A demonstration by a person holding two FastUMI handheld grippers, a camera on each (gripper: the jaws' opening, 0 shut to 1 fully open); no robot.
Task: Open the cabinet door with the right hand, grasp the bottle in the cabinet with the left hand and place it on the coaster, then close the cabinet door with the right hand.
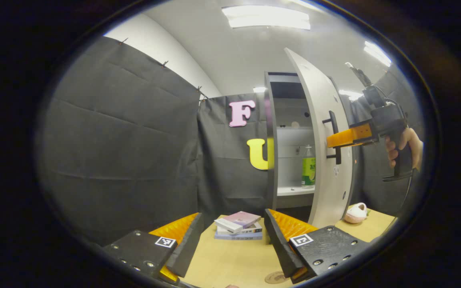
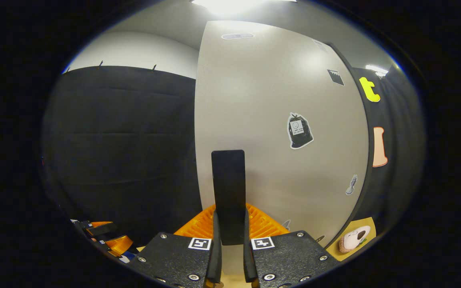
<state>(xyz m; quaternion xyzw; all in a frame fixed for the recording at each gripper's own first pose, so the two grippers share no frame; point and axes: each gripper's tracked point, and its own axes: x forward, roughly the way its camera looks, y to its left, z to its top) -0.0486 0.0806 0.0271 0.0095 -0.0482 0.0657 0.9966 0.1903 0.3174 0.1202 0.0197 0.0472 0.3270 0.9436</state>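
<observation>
The grey cabinet door [image 1: 326, 132] stands swung open, edge toward me in the left gripper view. Inside, a clear bottle with a green label [image 1: 308, 168] stands upright on a shelf [image 1: 294, 191]. My right gripper [image 1: 336, 140], held by a hand [image 1: 408, 148], is at the door's black handle [image 1: 333, 138]. In the right gripper view the handle [image 2: 228, 192] sits clamped between my right gripper [image 2: 229, 228] fingers, against the door face [image 2: 278, 120]. My left gripper [image 1: 230, 240] hangs open above the table, well short of the cabinet. A round coaster [image 1: 275, 277] lies near its right finger.
A stack of books [image 1: 238, 226] lies on the wooden table [image 1: 222, 260] between my left fingers. A small plush toy [image 1: 355, 213] sits at the table's right by the door's foot, the same plush toy [image 2: 354, 238] in the right gripper view. Stickers dot the door.
</observation>
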